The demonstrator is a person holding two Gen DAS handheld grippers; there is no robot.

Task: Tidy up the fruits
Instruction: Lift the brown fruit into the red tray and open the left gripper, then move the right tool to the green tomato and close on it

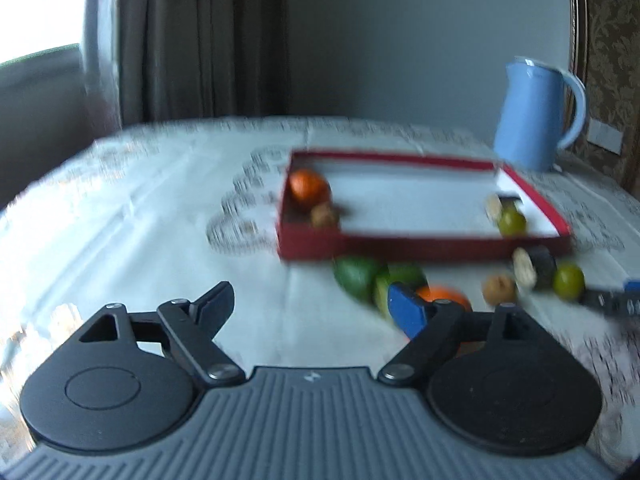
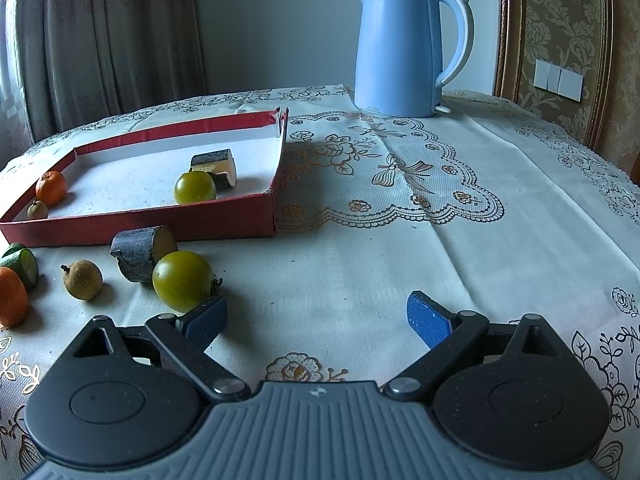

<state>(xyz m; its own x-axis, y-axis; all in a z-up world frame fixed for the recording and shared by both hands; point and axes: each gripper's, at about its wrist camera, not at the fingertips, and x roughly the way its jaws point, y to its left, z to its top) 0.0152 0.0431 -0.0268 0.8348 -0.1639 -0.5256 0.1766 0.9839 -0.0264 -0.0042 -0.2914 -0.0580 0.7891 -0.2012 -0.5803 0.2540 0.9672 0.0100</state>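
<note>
A shallow red box (image 1: 400,246) (image 2: 160,224) lies on the tablecloth. Inside it are an orange (image 2: 51,187), a brown longan (image 2: 37,210), a green tomato (image 2: 195,187) and a dark-skinned cut piece (image 2: 214,166). In front of the box lie green cut pieces (image 1: 356,276), another orange (image 1: 442,295), a longan (image 2: 83,280), a dark cut piece (image 2: 142,252) and a green tomato (image 2: 182,280). My left gripper (image 1: 312,300) is open and holds nothing, left of the loose fruit. My right gripper (image 2: 318,310) is open too, its left finger beside the loose tomato.
A blue electric kettle (image 2: 400,48) stands at the back right of the table. Behind the table are curtains (image 2: 108,32) and a grey wall. Bare patterned tablecloth (image 2: 400,240) stretches right of the box. The left wrist view is blurred.
</note>
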